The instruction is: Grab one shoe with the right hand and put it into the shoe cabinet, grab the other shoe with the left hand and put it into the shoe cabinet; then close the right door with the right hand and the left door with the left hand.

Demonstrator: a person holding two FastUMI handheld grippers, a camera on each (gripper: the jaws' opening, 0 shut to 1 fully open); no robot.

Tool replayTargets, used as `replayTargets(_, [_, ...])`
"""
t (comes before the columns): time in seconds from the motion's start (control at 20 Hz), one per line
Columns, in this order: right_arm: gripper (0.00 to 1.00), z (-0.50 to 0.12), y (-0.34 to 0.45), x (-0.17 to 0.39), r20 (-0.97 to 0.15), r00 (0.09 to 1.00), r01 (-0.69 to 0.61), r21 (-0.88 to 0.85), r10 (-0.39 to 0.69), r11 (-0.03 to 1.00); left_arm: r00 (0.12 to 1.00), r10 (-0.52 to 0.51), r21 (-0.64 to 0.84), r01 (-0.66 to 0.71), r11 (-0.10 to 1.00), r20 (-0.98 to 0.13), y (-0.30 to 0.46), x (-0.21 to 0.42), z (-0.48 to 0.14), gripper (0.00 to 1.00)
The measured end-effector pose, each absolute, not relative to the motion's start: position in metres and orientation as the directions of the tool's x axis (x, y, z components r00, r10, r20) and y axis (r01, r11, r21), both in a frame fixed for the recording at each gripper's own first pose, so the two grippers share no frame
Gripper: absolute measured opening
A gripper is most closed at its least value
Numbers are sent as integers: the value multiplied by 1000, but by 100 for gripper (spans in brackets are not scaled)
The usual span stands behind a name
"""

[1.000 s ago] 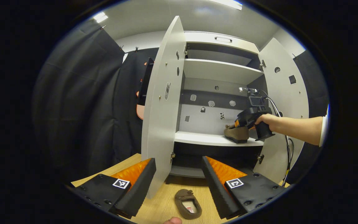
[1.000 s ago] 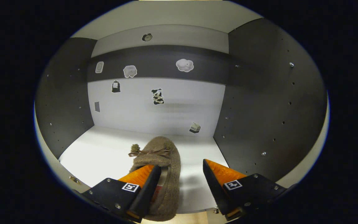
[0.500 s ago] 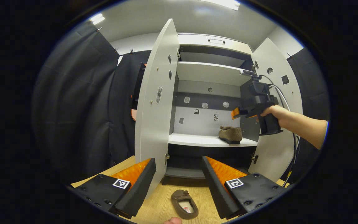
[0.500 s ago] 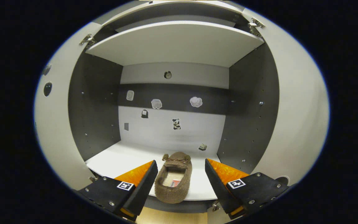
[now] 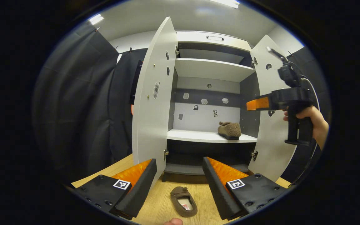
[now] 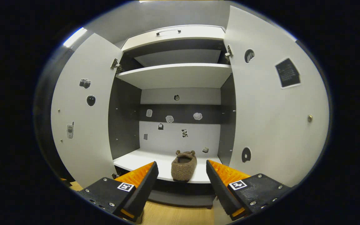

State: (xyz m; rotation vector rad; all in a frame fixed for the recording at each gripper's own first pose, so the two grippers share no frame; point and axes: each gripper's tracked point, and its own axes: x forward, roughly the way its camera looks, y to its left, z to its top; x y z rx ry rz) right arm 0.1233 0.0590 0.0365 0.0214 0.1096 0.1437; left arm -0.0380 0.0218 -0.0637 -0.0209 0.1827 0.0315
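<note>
Resting on the cabinet (image 6: 280, 131) shelf, R side — first shoe (image 6: 183, 166); second shoe (image 5: 183, 201) on floor betw. left gripper (image 5: 180, 179) fingers. Right gripper (image 6: 181, 181) released, empty — left likewise.

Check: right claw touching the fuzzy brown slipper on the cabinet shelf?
Apart. Left gripper view shows the right claw held out in the air, clear of the fuzzy brown slipper on the white shelf.

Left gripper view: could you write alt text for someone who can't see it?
An open left gripper hangs above a brown shoe on the wooden floor, facing an open shoe cabinet. A second shoe sits on its shelf; a hand holds the right gripper nearby.
</note>
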Motion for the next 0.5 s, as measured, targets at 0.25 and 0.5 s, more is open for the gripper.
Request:
replayTargets(0.25, [94,3,35,63,-118,985,-122,57,128,991,972,30,9,-28,1000,-233,17,-47,-88,97])
replayTargets(0.5, [94,-5,10,20,-100,989,-112,-7,110,994,935,4,17,2,1000,-354,9,-59,-145,96])
